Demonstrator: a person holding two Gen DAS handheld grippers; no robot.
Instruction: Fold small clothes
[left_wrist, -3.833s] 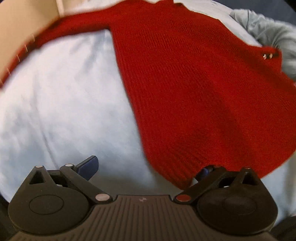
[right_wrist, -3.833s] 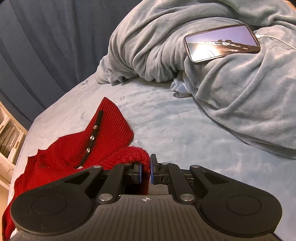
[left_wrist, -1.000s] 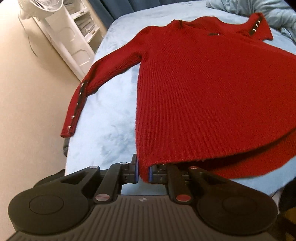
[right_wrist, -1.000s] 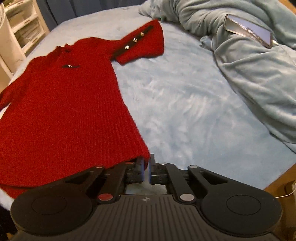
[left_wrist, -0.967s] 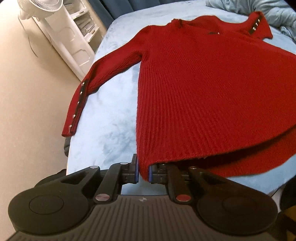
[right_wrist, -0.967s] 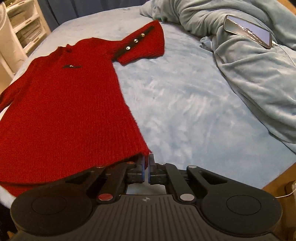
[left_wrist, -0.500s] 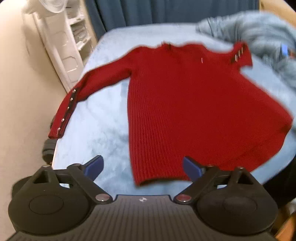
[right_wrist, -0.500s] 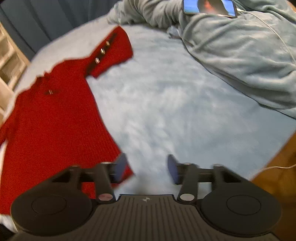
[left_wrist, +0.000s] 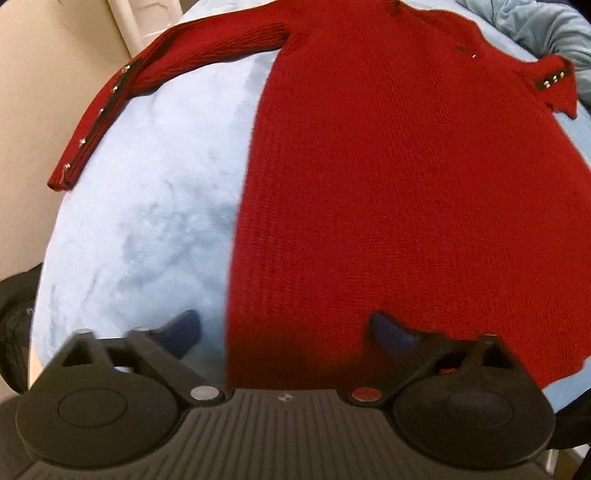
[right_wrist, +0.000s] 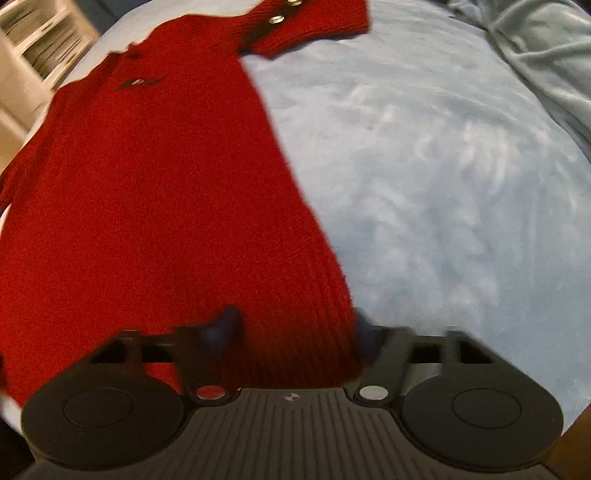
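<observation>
A red knit sweater (left_wrist: 388, 177) lies spread flat on the light blue bed (left_wrist: 147, 221), neck far, hem near. Its left sleeve (left_wrist: 122, 85) stretches out to the bed's left edge; its right cuff with metal buttons (left_wrist: 554, 85) lies folded at the far right. My left gripper (left_wrist: 284, 332) is open, its fingers astride the hem's left corner. In the right wrist view the sweater (right_wrist: 147, 203) fills the left half. My right gripper (right_wrist: 295, 332) is open, astride the hem's right corner. Neither grips cloth.
A rumpled grey-blue blanket (right_wrist: 535, 48) lies at the bed's far right. A white shelf unit (right_wrist: 37, 40) stands past the bed's left side, above beige floor (left_wrist: 37, 92). Bare bed (right_wrist: 443, 184) lies right of the sweater. A wooden edge (right_wrist: 576, 454) shows at the lower right.
Both grippers were shut on the hem corners a second ago and have let go and opened. Both have since moved forward and lower over the hem.
</observation>
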